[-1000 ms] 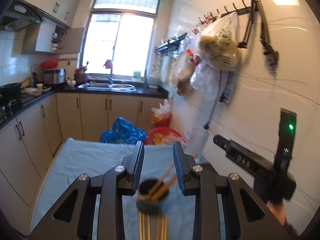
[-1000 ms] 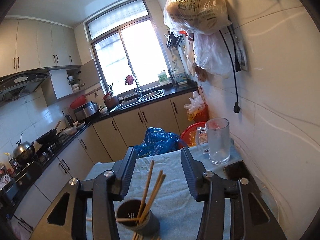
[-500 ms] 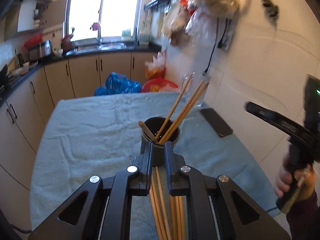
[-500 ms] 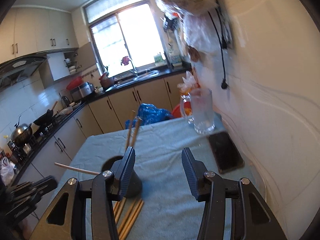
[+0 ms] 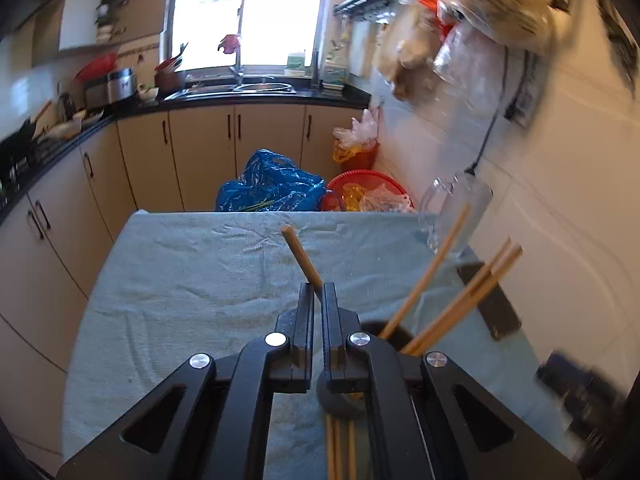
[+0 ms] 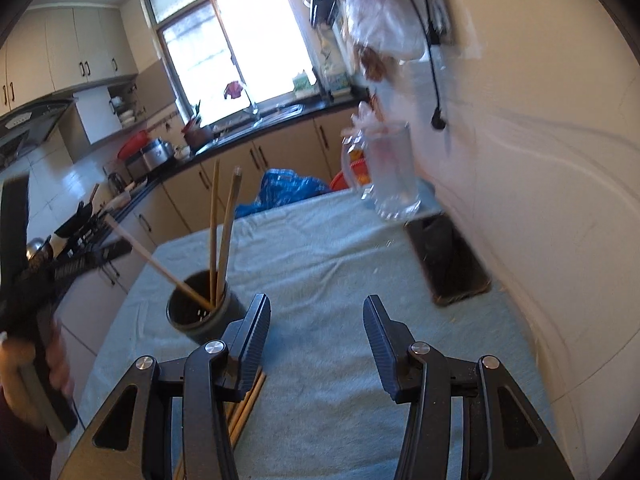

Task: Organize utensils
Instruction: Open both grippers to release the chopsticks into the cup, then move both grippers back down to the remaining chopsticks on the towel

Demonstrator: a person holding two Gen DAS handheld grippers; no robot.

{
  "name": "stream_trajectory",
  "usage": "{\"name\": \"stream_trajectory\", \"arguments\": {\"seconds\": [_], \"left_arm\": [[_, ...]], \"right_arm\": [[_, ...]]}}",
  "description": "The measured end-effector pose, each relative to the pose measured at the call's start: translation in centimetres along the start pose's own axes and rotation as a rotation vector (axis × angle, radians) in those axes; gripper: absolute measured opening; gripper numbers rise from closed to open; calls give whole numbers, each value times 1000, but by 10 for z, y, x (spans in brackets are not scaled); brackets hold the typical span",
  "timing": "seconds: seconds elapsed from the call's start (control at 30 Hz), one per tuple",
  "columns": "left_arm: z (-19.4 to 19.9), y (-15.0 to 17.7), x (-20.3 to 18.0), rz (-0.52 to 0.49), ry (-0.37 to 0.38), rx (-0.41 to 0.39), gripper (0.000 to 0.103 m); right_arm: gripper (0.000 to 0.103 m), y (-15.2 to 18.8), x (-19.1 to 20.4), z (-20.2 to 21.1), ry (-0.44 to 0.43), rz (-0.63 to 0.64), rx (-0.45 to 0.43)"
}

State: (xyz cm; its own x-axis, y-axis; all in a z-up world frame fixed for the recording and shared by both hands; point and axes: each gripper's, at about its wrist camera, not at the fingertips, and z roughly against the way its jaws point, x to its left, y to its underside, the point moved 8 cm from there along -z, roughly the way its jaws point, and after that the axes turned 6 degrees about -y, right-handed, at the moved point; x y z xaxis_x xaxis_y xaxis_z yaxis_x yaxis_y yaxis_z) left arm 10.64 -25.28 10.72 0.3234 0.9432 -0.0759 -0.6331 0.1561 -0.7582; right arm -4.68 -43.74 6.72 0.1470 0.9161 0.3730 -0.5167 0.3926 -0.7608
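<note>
The left gripper [image 5: 316,300] jaws pinch one chopstick [image 5: 302,258]; tilt its lower end into the holder [image 6: 202,312] at lower centre. The right gripper [image 6: 316,330] jaws stand wide, empty.

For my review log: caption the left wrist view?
Left gripper shut on a chopstick, beside the holder.

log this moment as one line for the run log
left gripper: shut on chopstick | right gripper: open, empty | holder: chopsticks inside | loose chopsticks: on cloth

glass mug [image 6: 390,172], phone [image 6: 448,260], blue bag [image 5: 270,188]
</note>
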Motion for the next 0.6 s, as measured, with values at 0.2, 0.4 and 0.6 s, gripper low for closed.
{"name": "stream_trajectory", "arguments": {"seconds": [0.2,0.4,0.6], "left_arm": [[-12,-25,8,63,25,20,7],[8,-21,18,95,61,1,37],[48,7,40,109,105,-14,39]], "right_arm": [[53,14,14,-24,-17,11,62],[54,36,33,-38,-42,52,140],[57,68,40,-53,-67,38,250]]}}
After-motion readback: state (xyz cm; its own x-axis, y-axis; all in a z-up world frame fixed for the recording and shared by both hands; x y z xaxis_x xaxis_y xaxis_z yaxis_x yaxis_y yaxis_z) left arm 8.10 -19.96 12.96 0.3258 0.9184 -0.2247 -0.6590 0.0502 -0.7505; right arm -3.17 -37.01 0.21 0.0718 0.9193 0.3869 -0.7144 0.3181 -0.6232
